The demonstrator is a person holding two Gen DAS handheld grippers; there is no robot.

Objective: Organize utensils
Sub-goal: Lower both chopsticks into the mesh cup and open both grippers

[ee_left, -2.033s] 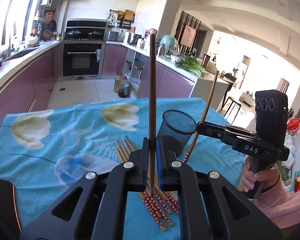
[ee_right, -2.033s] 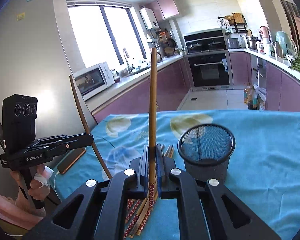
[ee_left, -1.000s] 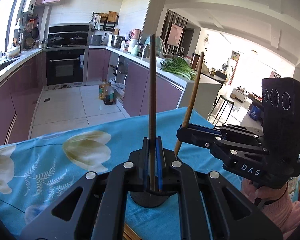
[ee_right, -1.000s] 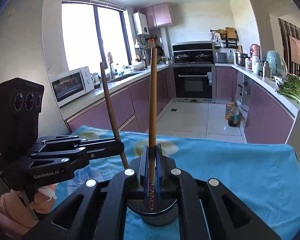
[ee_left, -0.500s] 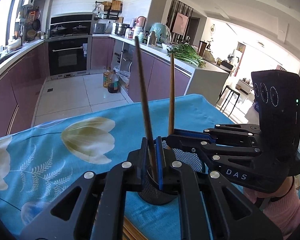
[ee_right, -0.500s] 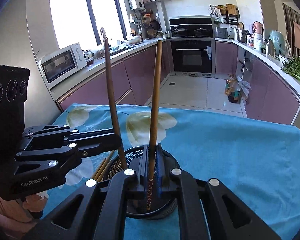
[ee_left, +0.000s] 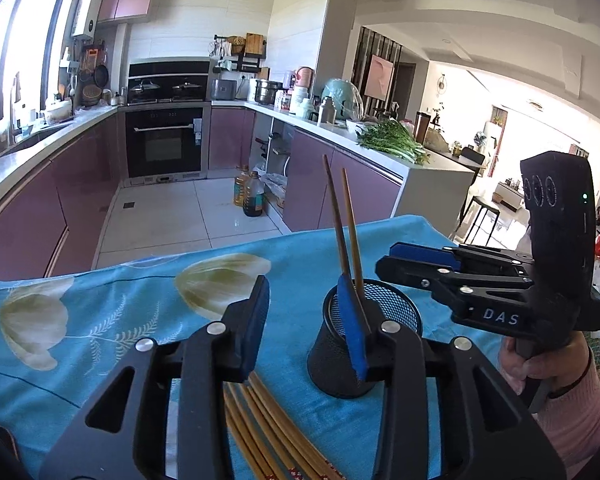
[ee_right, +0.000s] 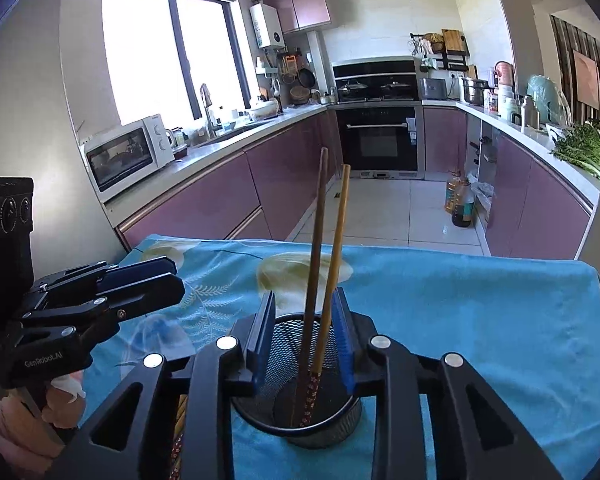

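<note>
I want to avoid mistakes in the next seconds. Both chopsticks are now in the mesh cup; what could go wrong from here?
1. The two chopsticks stand between the opening fingers of the right hand-held gripper; pulling back askew could catch them and tip the light mesh cup.
2. The left hand-held gripper has one finger right in front of the cup; a sideways move might knock it.
3. Loose chopsticks lie beside the cup's base and could be scattered.

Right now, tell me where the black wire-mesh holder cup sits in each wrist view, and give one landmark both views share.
Left wrist view: the black wire-mesh holder cup stands right of centre, low, partly behind the left gripper's right-hand finger, two chopsticks inside.
Right wrist view: the cup sits bottom centre, behind the right gripper, whose jaws are opening.
Shared landmark: the black built-in oven.
</note>
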